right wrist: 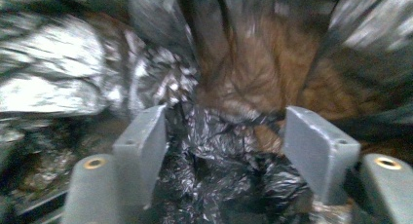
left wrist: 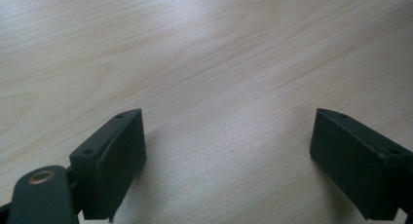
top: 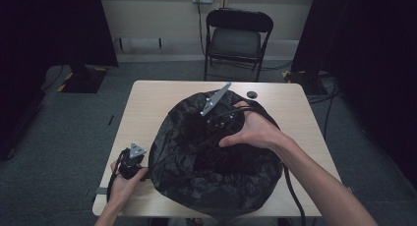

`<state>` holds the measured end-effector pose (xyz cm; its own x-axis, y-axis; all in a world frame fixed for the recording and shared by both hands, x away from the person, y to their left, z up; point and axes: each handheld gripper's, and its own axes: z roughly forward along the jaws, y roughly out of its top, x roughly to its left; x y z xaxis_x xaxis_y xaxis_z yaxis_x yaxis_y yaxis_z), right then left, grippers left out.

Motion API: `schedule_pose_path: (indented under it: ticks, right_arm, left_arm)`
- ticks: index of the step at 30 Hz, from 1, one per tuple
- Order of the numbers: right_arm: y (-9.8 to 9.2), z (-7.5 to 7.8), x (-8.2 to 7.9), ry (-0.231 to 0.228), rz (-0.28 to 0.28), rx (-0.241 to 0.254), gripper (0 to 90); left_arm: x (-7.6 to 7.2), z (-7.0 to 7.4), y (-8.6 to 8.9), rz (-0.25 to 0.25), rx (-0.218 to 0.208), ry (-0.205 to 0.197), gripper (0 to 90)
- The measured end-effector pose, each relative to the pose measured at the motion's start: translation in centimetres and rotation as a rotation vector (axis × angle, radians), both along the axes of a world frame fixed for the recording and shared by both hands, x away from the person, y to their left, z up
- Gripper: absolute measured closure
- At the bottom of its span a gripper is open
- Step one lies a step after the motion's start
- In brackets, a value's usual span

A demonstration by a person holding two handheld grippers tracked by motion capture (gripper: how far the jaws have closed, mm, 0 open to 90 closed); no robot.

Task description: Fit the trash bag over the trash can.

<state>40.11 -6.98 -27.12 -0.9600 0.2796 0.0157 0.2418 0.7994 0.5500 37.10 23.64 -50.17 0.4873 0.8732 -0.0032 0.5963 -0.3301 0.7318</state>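
One camera sits high above my side of the table and looks forward and down, so it sees the whole top, my two arms and the chair far behind. The camera on my left gripper looks along its two black jaws, very close to the bare wood, the same wood the high camera sees. The camera on my right gripper looks down into the black bag, very near its crinkly folds, and the high camera sees that bag too.
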Motion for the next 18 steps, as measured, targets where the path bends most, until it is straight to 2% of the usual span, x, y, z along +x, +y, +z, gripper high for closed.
schedule_pose_path:
  ticks: [3, 5, 7, 10, 12, 15, 18]
  right_arm:
    - [-0.8, 1.1, -0.6, -0.038, 0.004, 0.053, 36.4]
    - [-1.3, 2.0, -1.1, -0.059, 0.013, 0.110, 44.4]
    - [-1.6, 2.7, -2.0, -0.072, 0.077, 0.178, 55.4]
    - [-1.2, 3.1, -3.7, -0.060, 0.189, 0.228, 64.1]
    - [-0.6, 2.9, -4.6, -0.045, 0.256, 0.220, 67.9]
    - [0.4, 2.0, -5.5, -0.009, 0.325, 0.196, 69.1]
    - [1.0, 0.8, -5.7, 0.052, 0.362, 0.143, 63.2]
  left_arm:
    - [0.0, 0.0, 0.0, 0.000, 0.000, 0.000, 12.5]
    - [0.0, 0.0, 0.0, 0.000, 0.000, 0.000, 12.5]
    - [0.0, 0.0, 0.0, 0.000, 0.000, 0.000, 12.5]
    - [0.0, 0.0, 0.0, 0.000, 0.000, 0.000, 12.5]
    - [0.0, 0.0, 0.0, 0.001, 0.000, 0.000, 12.5]
    - [0.0, 0.0, 0.0, 0.001, 0.000, 0.000, 12.5]
    - [0.0, 0.0, 0.0, 0.001, 0.000, 0.000, 12.5]
